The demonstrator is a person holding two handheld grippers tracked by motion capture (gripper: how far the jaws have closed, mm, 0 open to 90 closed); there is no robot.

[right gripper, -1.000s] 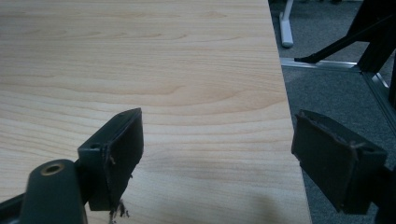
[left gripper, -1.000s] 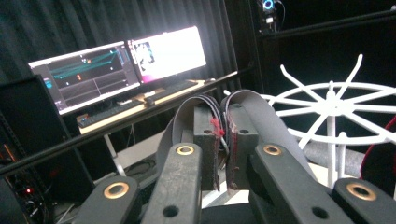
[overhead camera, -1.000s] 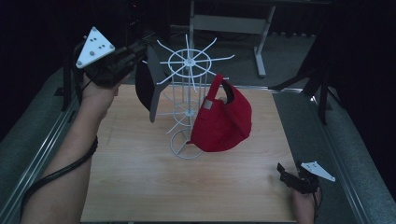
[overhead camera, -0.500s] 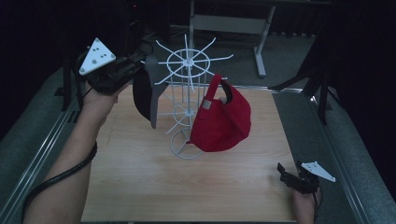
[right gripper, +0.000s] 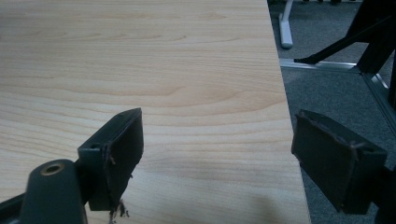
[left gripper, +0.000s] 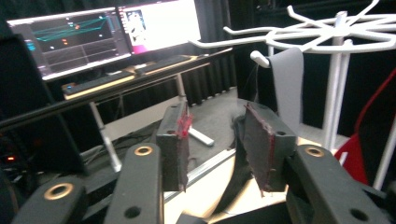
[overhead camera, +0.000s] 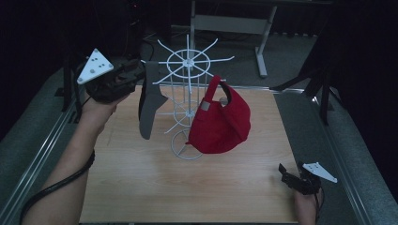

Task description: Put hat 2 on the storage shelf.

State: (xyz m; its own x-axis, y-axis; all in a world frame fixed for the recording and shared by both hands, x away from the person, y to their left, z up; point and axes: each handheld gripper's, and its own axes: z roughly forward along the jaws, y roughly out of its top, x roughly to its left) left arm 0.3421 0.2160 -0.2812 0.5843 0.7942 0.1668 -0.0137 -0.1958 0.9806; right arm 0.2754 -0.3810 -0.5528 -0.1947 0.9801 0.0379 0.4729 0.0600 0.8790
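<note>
The left gripper (overhead camera: 133, 75) hovered just beside the white wire rack (overhead camera: 187, 101), its jaws having just been opening, parted with nothing between them. The grey cap (overhead camera: 149, 101) hung from a rack arm, clear of the pads. Further right, a red cap (overhead camera: 220, 122) hung on the same rack. Far right, the right gripper (overhead camera: 287, 174) sat low at the table (overhead camera: 141, 187) edge, jaws wide and empty.
</note>
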